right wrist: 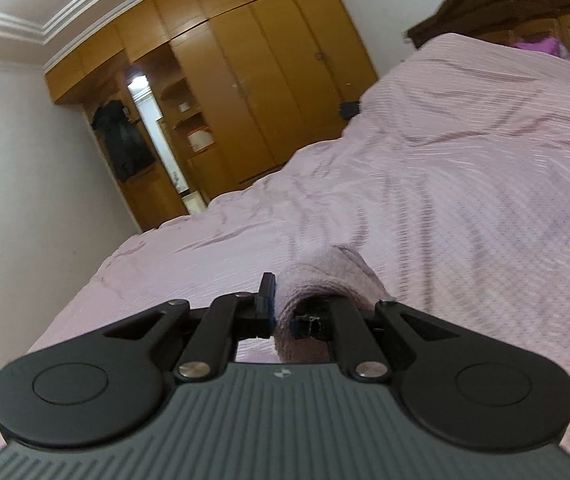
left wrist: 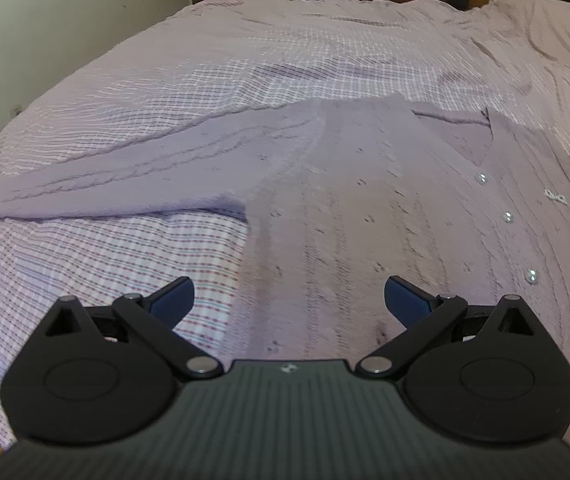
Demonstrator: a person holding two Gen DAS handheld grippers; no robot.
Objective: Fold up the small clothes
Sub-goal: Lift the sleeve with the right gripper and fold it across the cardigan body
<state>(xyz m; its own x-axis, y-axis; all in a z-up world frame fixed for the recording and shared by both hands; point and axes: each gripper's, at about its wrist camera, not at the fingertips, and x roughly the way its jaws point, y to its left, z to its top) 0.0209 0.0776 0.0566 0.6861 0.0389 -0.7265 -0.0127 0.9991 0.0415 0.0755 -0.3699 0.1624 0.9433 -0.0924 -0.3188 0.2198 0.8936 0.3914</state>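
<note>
Lying flat on the bed (left wrist: 125, 80) is a lilac knitted cardigan (left wrist: 345, 200), and everything here is placed off that. In the left wrist view, one sleeve (left wrist: 105, 176) stretches out to the left of the cardigan body, resting on the checked bedspread. A row of shiny buttons (left wrist: 508, 217) runs down the front, right of the middle. The left tool (left wrist: 289, 300) hangs over the cardigan's near hem with its blue pads spread wide, nothing between them and not touching the knit.

Over in the right wrist view, the right tool (right wrist: 281, 312) is pressed together and pinching a bunched fold of the cardigan (right wrist: 325, 276), the knit draping over the right-hand finger so you can barely see it. Beyond that fold the pink bedspread runs up to a wooden wardrobe (right wrist: 245, 80) against the far wall.
</note>
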